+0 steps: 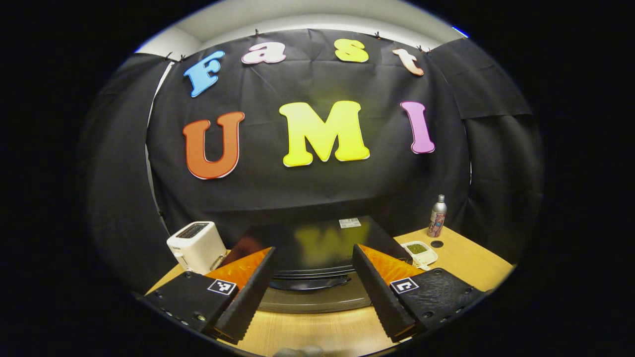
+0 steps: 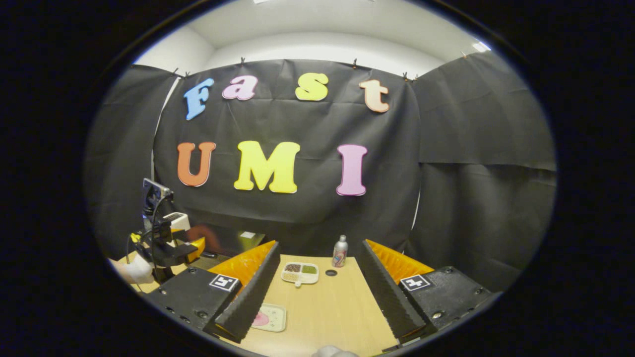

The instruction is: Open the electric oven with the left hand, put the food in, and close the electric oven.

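The left gripper (image 1: 312, 292) is hovering wide open and empty before the closed oven (image 1: 312, 248), while the right gripper (image 2: 317, 297) is hanging equally spread, holding nothing, above the table (image 2: 327, 312).

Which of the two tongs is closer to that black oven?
Left. The left tongs hang open right before the oven. The right tongs hover off to its side, over the table.
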`<state>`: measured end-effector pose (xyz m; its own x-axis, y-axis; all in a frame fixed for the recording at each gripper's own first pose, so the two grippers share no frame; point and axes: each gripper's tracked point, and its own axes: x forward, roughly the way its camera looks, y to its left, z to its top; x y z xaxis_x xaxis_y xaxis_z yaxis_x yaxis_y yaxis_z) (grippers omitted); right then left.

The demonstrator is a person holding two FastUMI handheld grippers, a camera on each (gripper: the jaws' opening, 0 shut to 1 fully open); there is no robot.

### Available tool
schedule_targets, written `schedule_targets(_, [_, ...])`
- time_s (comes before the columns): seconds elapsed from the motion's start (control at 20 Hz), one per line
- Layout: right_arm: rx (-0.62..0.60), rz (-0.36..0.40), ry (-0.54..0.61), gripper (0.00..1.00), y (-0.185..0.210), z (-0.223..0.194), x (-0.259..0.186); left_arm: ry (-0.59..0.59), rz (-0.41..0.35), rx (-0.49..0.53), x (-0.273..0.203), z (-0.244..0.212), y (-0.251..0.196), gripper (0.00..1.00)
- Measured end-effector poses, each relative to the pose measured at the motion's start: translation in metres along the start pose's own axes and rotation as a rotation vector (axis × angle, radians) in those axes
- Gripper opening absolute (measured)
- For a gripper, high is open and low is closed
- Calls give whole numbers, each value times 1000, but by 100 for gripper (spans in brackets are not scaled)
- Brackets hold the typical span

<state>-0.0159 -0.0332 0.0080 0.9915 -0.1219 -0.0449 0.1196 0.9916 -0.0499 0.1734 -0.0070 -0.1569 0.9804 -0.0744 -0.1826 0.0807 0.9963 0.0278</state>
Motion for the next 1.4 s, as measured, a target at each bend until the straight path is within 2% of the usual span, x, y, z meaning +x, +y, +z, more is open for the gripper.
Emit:
schedule_targets(0.4, [3,-45,58,100,-8,-16,-1,97,33,-29,34,-45,20,97])
schedule_targets(0.6, [6,-35,69,100,-2,-18,2,78,30,-45,39,-44,24,97])
schedule_targets(0.95, [7,-9,56,100,5,-16,4,87,10,-59,22,-48,25,97])
schedule_targets(1.4, [9,36,68,100,16,-29,-6,140,-7,-51,-40,-87,17,97])
